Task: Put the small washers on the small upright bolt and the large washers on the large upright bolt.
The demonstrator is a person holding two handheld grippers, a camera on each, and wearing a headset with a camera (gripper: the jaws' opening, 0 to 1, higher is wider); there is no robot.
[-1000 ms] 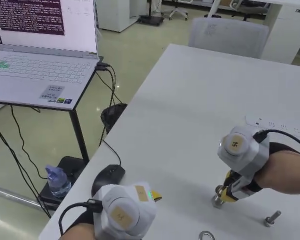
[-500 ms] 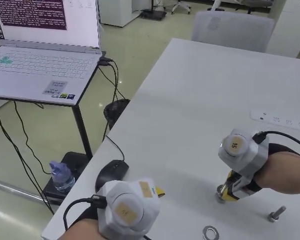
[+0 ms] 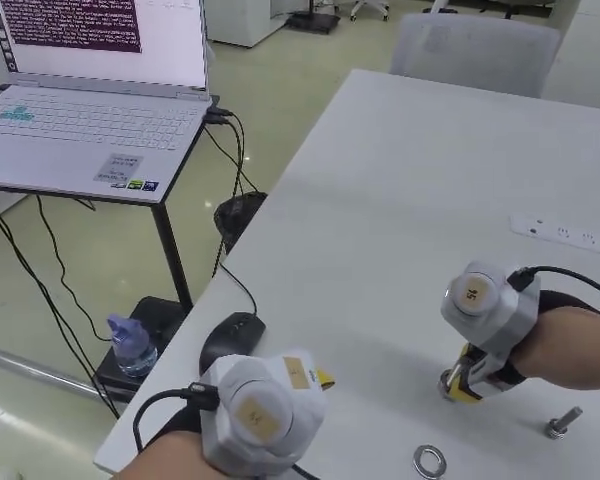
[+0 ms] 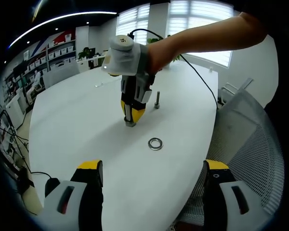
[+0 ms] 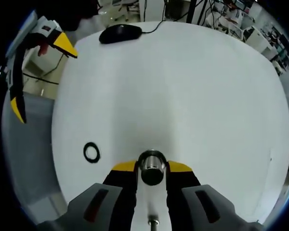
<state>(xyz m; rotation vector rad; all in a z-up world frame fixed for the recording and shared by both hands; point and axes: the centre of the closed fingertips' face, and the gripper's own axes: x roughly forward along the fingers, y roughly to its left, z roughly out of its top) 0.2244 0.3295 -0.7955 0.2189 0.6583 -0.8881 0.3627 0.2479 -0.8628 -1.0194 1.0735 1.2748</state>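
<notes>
The right claw (image 5: pixel 151 167) is closed on the large steel upright bolt (image 4: pixel 130 123), its yellow tips pressing the top from both sides; the left gripper view adds the hex base under them. The left claw (image 4: pixel 153 166) gapes wide, holding nothing. A flat steel washer ring (image 4: pixel 155 143) lies between the claws, and the thin small upright bolt (image 4: pixel 157 99) stands farther off. A black computer mouse (image 3: pixel 230 340) sits at the white counter (image 3: pixel 400 200) edge, an open laptop (image 3: pixel 80 120) beside it
</notes>
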